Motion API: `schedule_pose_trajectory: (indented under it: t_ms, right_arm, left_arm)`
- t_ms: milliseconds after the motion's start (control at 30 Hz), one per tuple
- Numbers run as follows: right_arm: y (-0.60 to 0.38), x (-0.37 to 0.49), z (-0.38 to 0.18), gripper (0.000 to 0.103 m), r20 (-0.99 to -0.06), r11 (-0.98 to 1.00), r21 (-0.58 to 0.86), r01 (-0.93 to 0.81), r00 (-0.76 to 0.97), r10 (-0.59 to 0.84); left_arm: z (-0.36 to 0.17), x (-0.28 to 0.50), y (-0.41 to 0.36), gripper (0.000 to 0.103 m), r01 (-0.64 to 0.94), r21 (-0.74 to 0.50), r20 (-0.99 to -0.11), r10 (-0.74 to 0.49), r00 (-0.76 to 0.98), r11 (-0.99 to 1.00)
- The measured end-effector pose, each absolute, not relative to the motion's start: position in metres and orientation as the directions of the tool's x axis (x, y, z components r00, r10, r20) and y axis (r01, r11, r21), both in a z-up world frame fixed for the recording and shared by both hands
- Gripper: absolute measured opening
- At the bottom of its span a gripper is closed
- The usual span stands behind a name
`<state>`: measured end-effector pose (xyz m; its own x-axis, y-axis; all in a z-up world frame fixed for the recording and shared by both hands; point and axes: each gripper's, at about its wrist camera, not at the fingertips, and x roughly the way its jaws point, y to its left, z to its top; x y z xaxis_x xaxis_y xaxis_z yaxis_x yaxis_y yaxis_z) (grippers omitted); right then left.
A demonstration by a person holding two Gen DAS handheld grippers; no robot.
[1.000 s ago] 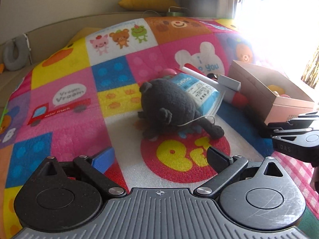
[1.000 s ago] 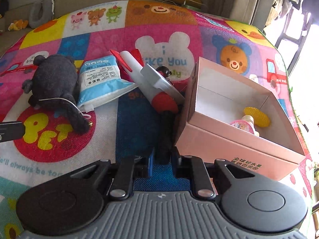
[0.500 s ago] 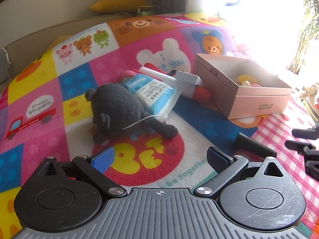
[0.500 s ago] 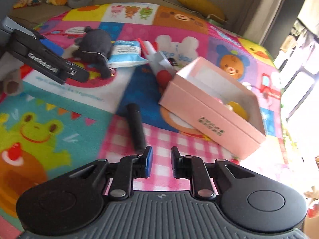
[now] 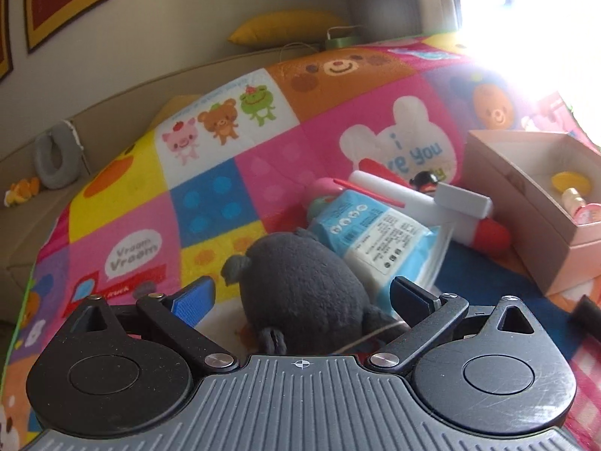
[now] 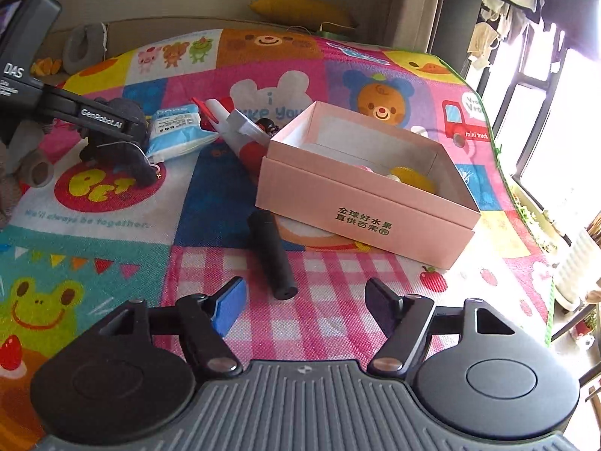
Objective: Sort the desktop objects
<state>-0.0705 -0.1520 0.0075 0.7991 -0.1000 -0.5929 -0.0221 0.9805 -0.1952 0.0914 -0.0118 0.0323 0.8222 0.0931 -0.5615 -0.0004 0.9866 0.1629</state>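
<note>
A dark grey plush (image 5: 300,293) lies on the colourful mat between the fingers of my open left gripper (image 5: 300,295); the pads stand clear of its sides. In the right wrist view one finger (image 6: 101,118) of that gripper reaches over the plush (image 6: 124,146). My right gripper (image 6: 304,302) is opening, and nothing is pressed between its pads. A black cylinder (image 6: 272,255) lies on the mat with its near end just ahead of the fingertips. Behind it stands the pink box (image 6: 360,203), with a yellow disc (image 6: 409,176) inside.
A blue and white wipes pack (image 5: 379,240) and a white and red toy (image 5: 413,195) lie between the plush and the pink box (image 5: 526,203). A yellow cushion (image 6: 300,5) and a grey neck pillow (image 5: 56,158) sit beyond the mat. The mat's edge and a window are at the right.
My right gripper drew back with the black cylinder, then opened, leaving it on the mat. My left gripper swung right, then moved in over the plush, which now sits between its fingers.
</note>
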Motion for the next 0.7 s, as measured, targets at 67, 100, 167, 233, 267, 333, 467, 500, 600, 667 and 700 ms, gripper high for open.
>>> schedule_pose_trajectory:
  t_ms: [67, 100, 167, 233, 267, 333, 467, 500, 600, 667, 700]
  right_arm:
    - [-0.153, -0.071, 0.003, 0.075, -0.589, 0.986, -0.169, 0.003, 0.802, -0.103]
    - [-0.153, -0.072, 0.001, 0.075, -0.587, 0.987, -0.161, 0.015, 0.802, -0.108]
    - [-0.158, -0.072, -0.003, 0.075, -0.594, 0.990, -0.137, 0.033, 0.797, -0.109]
    - [-0.167, -0.073, -0.001, 0.079, -0.578, 0.994, -0.088, 0.060, 0.810, -0.100]
    - [-0.170, -0.073, -0.001, 0.079, -0.581, 0.996, -0.066, 0.067, 0.808, -0.093]
    - [-0.177, -0.072, -0.001, 0.079, -0.589, 0.997, -0.028, 0.078, 0.804, -0.080]
    - [-0.186, -0.074, -0.001, 0.080, -0.579, 0.996, 0.031, 0.089, 0.814, -0.055]
    - [-0.188, -0.074, -0.001, 0.080, -0.576, 0.995, 0.047, 0.092, 0.816, -0.048]
    - [-0.195, -0.074, 0.000, 0.080, -0.574, 0.989, 0.080, 0.121, 0.817, -0.054]
    - [-0.199, -0.079, 0.002, 0.080, -0.554, 0.983, 0.098, 0.157, 0.829, -0.077]
    - [-0.202, -0.082, 0.003, 0.080, -0.545, 0.979, 0.108, 0.174, 0.834, -0.088]
  left_arm:
    - [0.032, 0.098, -0.006, 0.100, 0.004, 0.147, -0.583, 0.084, 0.808, 0.989]
    - [0.031, 0.099, -0.004, 0.090, 0.016, 0.143, -0.592, 0.073, 0.803, 0.990]
    - [0.029, 0.098, -0.001, 0.078, 0.068, 0.131, -0.614, 0.027, 0.789, 0.989]
    - [0.029, 0.093, -0.002, 0.075, 0.088, 0.149, -0.612, 0.022, 0.790, 0.985]
    - [0.031, 0.089, -0.002, 0.074, 0.097, 0.159, -0.611, 0.021, 0.791, 0.982]
    - [0.037, 0.079, -0.002, 0.073, 0.097, 0.166, -0.612, 0.025, 0.791, 0.981]
    - [0.075, 0.036, -0.011, 0.072, 0.239, -0.012, -0.609, -0.197, 0.768, 0.971]
    - [0.082, 0.027, -0.016, 0.072, 0.288, -0.084, -0.605, -0.278, 0.746, 0.954]
    - [0.087, 0.009, -0.036, 0.073, 0.394, -0.251, -0.593, -0.462, 0.660, 0.884]
    - [0.076, 0.001, -0.053, 0.073, 0.438, -0.309, -0.594, -0.531, 0.605, 0.844]
    - [0.068, -0.002, -0.061, 0.073, 0.454, -0.326, -0.596, -0.553, 0.581, 0.829]
